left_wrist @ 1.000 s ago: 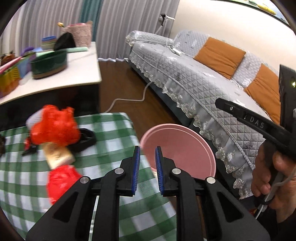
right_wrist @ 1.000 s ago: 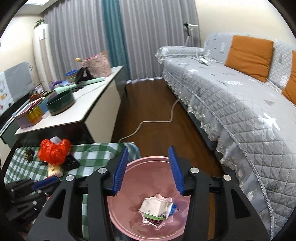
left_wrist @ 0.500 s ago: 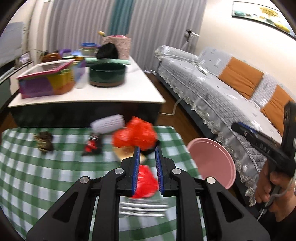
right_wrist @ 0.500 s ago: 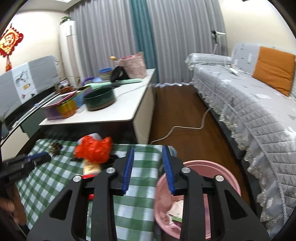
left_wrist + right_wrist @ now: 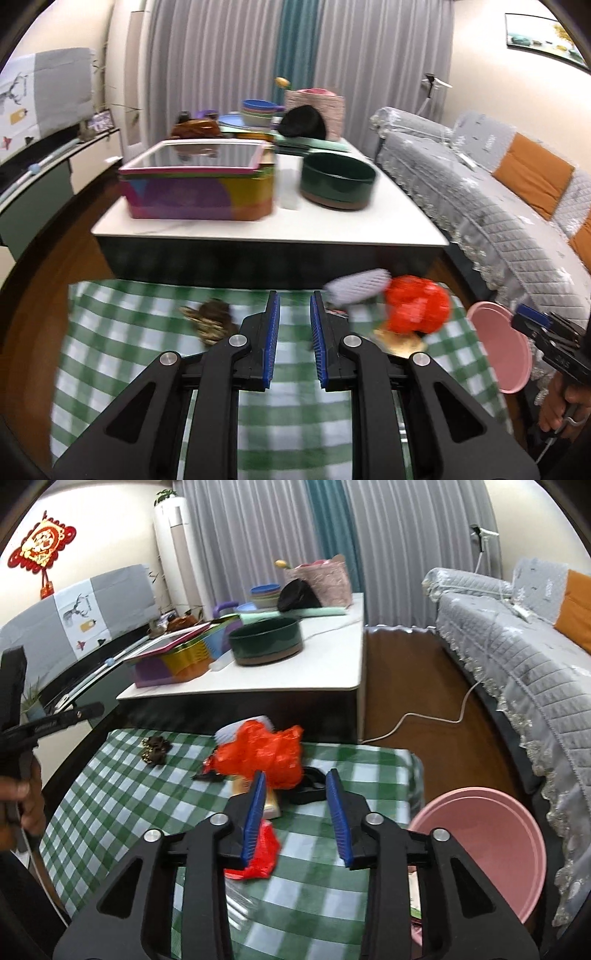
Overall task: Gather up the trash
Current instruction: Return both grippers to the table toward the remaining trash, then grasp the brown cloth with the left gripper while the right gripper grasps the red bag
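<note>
Two grippers hang over the green checked cloth [image 5: 122,794], both holding nothing: the left gripper [image 5: 293,341] has a small gap, and the right gripper [image 5: 295,814] is opening. Red bag trash [image 5: 260,755] sits near the cloth's far edge. The pink bin [image 5: 491,849] stands just past the cloth's right edge, by the sofa [image 5: 517,672].

Items I cannot read fully from my feeds:
- red crumpled bag [image 5: 417,308]: motion-blurred in the left view; the flat tan item under it is mostly covered.
- white ribbed object [image 5: 356,286]: smeared, identity unclear.
- small brown clump [image 5: 155,750]: too small to identify.
- pink bin [image 5: 480,849]: contents hidden behind my right gripper's finger; rim partly hidden in the left view.
- black item [image 5: 312,786]: partly hidden between the fingers.
</note>
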`<state>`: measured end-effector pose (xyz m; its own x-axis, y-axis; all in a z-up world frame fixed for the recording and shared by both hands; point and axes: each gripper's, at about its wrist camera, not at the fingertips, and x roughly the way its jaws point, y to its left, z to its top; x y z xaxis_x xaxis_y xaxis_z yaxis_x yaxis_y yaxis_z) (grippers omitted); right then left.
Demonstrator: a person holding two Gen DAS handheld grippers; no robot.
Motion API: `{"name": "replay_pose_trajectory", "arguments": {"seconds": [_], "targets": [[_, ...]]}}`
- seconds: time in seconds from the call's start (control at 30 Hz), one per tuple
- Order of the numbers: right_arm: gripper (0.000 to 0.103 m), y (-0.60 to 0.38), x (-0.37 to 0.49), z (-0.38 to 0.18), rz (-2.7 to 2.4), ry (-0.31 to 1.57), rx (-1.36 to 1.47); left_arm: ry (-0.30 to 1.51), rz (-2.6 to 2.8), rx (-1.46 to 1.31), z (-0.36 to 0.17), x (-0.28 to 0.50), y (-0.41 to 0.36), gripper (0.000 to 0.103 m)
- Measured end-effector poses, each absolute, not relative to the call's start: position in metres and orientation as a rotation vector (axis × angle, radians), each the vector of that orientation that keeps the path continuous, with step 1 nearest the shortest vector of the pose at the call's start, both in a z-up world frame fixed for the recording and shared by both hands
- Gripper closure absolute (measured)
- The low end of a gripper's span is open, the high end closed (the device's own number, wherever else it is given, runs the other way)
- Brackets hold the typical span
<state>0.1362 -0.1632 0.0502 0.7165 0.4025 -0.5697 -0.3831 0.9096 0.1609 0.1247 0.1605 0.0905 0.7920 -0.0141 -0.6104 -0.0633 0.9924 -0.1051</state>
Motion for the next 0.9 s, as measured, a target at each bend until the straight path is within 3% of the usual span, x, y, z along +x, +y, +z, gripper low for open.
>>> {"name": "replay_pose_trajectory", "arguments": {"seconds": [0.17,0.3,0.37,0.4,0.5,0.6,0.9], "targets": [[0.037,-0.133,0.142,0.036,0.460,0.670,0.009,0.666,0.086,-0.212,0.065,0.135,0.206,0.086],[0.029,-0.112,0.150,0.017,0.481,0.724,-0.013,0.715,0.112,-0.262,0.038,0.148,0.223,0.085],[0.021,-0.107,0.155,0.007,0.486,0.755,-0.015,0.730,0.125,-0.244,0.029,0.154,0.225,0.075],[0.020,-0.104,0.158,0.000,0.490,0.782,-0.013,0.737,0.130,-0.243,0.023,0.159,0.226,0.066],[0.018,-0.098,0.166,-0.015,0.499,0.841,-0.010,0.756,0.139,-0.248,0.010,0.171,0.230,0.059],[0.016,-0.093,0.172,-0.028,0.502,0.882,-0.018,0.776,0.156,-0.255,-0.004,0.183,0.233,0.043],[0.015,-0.084,0.185,-0.058,0.522,1.000,-0.020,0.836,0.191,-0.251,-0.033,0.210,0.232,0.037]]}}
